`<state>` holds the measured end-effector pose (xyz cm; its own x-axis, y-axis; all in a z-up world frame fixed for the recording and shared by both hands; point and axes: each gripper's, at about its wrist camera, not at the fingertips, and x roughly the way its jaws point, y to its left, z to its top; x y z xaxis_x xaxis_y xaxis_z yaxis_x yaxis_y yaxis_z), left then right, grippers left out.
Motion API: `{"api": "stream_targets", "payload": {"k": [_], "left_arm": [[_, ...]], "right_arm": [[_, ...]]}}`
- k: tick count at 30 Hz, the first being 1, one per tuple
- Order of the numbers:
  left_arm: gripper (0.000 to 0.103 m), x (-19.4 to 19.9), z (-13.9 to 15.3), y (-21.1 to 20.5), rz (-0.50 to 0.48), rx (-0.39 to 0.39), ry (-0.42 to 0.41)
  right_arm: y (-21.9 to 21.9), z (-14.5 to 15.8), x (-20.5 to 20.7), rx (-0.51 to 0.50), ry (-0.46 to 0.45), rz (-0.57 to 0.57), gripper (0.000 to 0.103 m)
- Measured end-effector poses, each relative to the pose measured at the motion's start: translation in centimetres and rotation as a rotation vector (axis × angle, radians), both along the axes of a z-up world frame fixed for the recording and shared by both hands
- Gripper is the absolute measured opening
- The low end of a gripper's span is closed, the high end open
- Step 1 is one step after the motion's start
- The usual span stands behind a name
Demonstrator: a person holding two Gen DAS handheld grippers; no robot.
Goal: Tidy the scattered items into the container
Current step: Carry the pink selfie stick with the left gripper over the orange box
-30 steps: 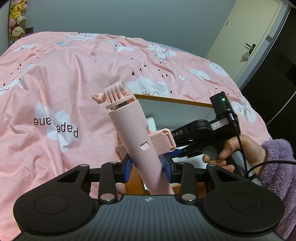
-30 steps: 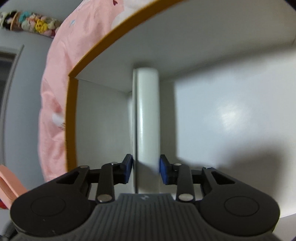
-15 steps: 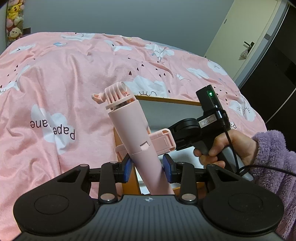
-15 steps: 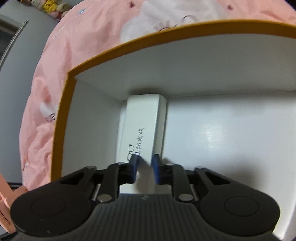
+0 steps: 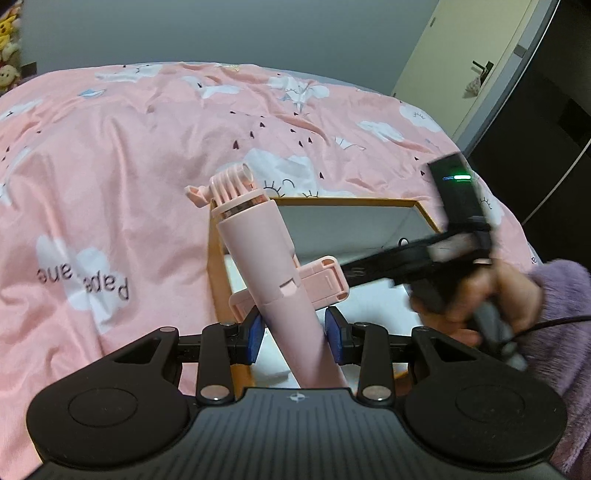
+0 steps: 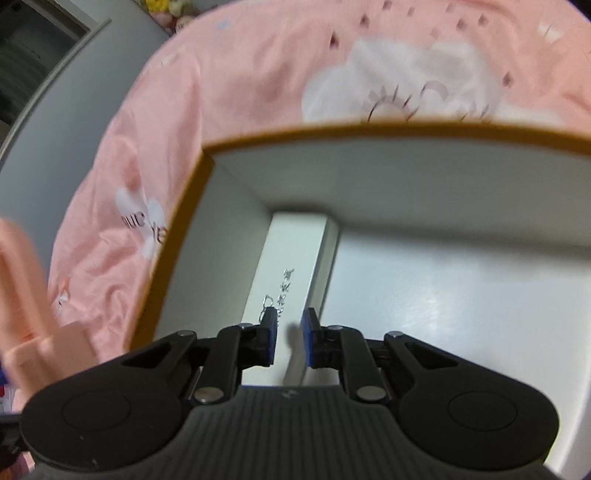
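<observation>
My left gripper [image 5: 295,328] is shut on a pink selfie stick [image 5: 258,251], which stands tilted up over the left edge of the container [image 5: 347,201], a white box with an orange rim. The same stick shows blurred at the left edge of the right wrist view [image 6: 26,295]. My right gripper [image 6: 289,332] hangs just above the container's inside [image 6: 369,129]. Its pads stand a narrow gap apart with nothing between them. Below it a long white box [image 6: 295,251] with small print lies flat along the container's left wall.
The container rests on a bed with a pink cloud-print duvet [image 5: 110,166]. A hand [image 5: 491,291] in a purple fleece sleeve [image 5: 561,302] holds the right gripper's body over the container's right side. A door [image 5: 461,48] and plush toys [image 5: 7,29] are far behind.
The right gripper let go of the white box, narrowed its jaws and rose; the box now lies flat in the container. The left gripper shifted sideways with the selfie stick still held.
</observation>
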<state>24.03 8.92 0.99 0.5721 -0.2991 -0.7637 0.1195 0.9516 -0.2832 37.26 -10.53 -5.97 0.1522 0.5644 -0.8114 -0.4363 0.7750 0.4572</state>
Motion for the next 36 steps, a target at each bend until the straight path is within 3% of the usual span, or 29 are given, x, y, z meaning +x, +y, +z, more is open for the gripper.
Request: {"api": "stream_targets", "payload": {"k": [3,6,10,15,19,24,34,36], "left_arm": [[0.031,1.5,-0.2,-0.5,0.002,0.013,-0.001],[0.031,2.9,-0.9,-1.0,-0.011,0.023,0.008],[0.031,4.2,-2.6,-2.0,-0.004,0.039,0.040],[0.031,4.9,-4.7,-2.0,0.047,0.020,0.062],[0.030,5.1,-5.5,-1.0,0.107,-0.045,0.056],[0.030,5.1,-6.3,-0.9,0.128,-0.089,0.038],[0.030,4.3,-6.6,-1.1,0.174,-0.079,-0.028],[0.030,4.3,-6.6,-1.2,0.174,-0.070,-0.037]], "right_arm": [[-1.3,1.9,-0.6,0.017,-0.055,0.007,0.021],[-2.7,3.6,-1.6,0.015,-0.107,0.044,0.021],[-3.6,4.1,-2.0,0.060,-0.102,0.065,0.021],[-3.1,2.6,-1.7,0.101,-0.060,0.068,0.021],[-4.1,1.8,-1.5,0.163,0.050,0.012,0.028],[-5.3,-0.3,-0.2,0.273,0.214,-0.132,0.029],[-4.6,-3.5,0.5,0.351,0.367,-0.280,0.028],[-4.4,-3.9,0.5,0.372,0.385,-0.294,0.020]]}}
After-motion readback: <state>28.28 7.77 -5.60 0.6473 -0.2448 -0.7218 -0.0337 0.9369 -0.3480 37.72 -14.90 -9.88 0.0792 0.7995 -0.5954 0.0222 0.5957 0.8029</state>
